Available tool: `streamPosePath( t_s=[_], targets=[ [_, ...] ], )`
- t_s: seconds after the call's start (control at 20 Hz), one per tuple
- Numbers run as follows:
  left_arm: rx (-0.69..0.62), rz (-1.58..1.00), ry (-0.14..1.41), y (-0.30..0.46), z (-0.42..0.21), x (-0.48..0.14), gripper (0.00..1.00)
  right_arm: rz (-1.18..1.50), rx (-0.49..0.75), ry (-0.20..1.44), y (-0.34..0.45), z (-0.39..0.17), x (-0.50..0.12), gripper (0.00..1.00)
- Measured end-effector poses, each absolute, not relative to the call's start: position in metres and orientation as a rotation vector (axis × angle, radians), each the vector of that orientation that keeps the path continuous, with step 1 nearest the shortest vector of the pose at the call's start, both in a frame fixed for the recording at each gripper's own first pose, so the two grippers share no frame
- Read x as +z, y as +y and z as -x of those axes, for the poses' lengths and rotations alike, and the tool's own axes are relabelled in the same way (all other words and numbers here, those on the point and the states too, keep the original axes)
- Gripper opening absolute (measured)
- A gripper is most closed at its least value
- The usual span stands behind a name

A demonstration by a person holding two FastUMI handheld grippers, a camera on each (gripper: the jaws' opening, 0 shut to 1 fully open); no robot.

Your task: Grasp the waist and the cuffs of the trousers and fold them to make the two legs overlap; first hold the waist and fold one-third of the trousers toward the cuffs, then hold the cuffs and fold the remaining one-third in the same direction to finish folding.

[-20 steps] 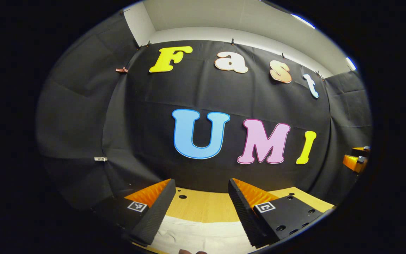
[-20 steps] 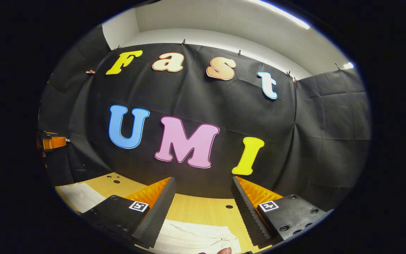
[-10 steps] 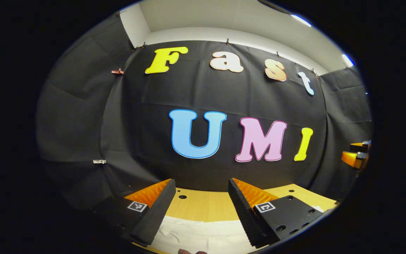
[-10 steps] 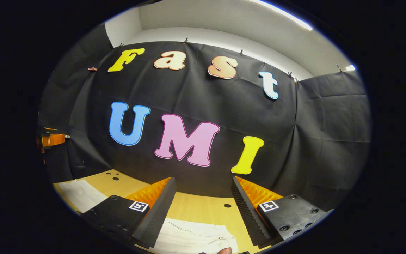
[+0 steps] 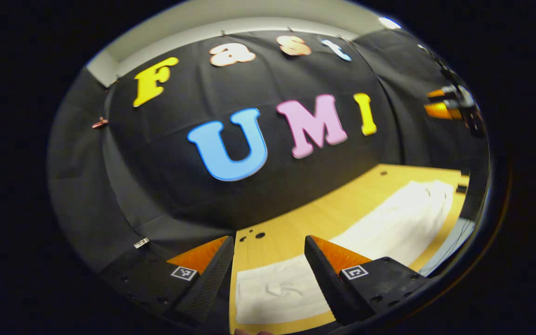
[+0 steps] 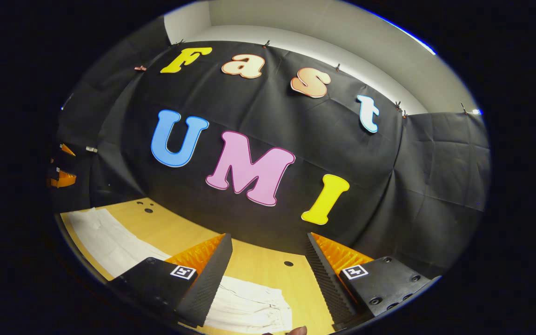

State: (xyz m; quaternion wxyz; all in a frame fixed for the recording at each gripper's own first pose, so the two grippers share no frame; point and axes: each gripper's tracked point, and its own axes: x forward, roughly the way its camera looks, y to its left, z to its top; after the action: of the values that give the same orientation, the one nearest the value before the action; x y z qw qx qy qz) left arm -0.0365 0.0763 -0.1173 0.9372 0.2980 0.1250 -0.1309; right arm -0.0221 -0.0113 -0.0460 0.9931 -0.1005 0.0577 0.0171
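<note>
White trousers point(image 5: 342, 251) lie flat along the wooden table point(image 5: 305, 223). In the left gripper view one end of them sits just below and between the fingers of my left gripper point(image 5: 268, 260), which is open and holds nothing. The cloth runs away to the right toward the other gripper point(image 5: 449, 104), seen far off. In the right gripper view my right gripper point(image 6: 268, 260) is open above the other end of the trousers point(image 6: 249, 304), which is gathered and wrinkled. The long white strip point(image 6: 105, 237) stretches left toward the far gripper point(image 6: 61, 174).
The black cloth wall stands close behind the table's back edge. Small round holes point(image 5: 254, 236) dot the tabletop near the wall, with another hole point(image 6: 288, 264) between my right fingers. The table's front edge point(image 5: 440, 253) runs just beyond the trousers.
The left gripper has swung and tilted, so its view now looks down the length of the trousers. The right gripper tilted down and left a little. Both stayed open.
</note>
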Motion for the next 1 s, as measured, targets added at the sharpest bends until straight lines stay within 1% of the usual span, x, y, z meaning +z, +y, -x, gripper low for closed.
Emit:
streamPosePath(
  t_s=[0.15, 0.25, 0.45, 0.65, 0.75, 0.85, 1.0],
  targets=[
    [-0.368, -0.818, 0.349, 0.098, 0.055, -0.173, 0.96, 0.252, 0.032, 0.169, -0.019, 0.03, -0.066, 0.97],
    [-0.446, -0.907, 0.422, 0.108, 0.07, -0.215, 0.96, 0.267, 0.024, 0.202, -0.024, 0.036, -0.078, 0.98],
    [-0.562, -1.043, 0.562, 0.136, 0.084, -0.285, 0.95, 0.283, 0.003, 0.244, -0.032, 0.047, -0.091, 0.98],
    [-0.672, -1.207, 0.667, 0.166, 0.094, -0.341, 0.95, 0.306, -0.02, 0.262, -0.041, 0.053, -0.096, 0.97],
    [-0.682, -1.276, 0.709, 0.181, 0.092, -0.359, 0.95, 0.304, -0.035, 0.277, -0.045, 0.056, -0.1, 0.98],
    [-0.676, -1.332, 0.717, 0.185, 0.082, -0.365, 0.96, 0.305, -0.047, 0.292, -0.049, 0.058, -0.104, 0.97],
    [-0.675, -1.443, 0.684, 0.185, 0.059, -0.372, 0.95, 0.338, -0.052, 0.317, -0.054, 0.062, -0.116, 0.97]
  ],
)
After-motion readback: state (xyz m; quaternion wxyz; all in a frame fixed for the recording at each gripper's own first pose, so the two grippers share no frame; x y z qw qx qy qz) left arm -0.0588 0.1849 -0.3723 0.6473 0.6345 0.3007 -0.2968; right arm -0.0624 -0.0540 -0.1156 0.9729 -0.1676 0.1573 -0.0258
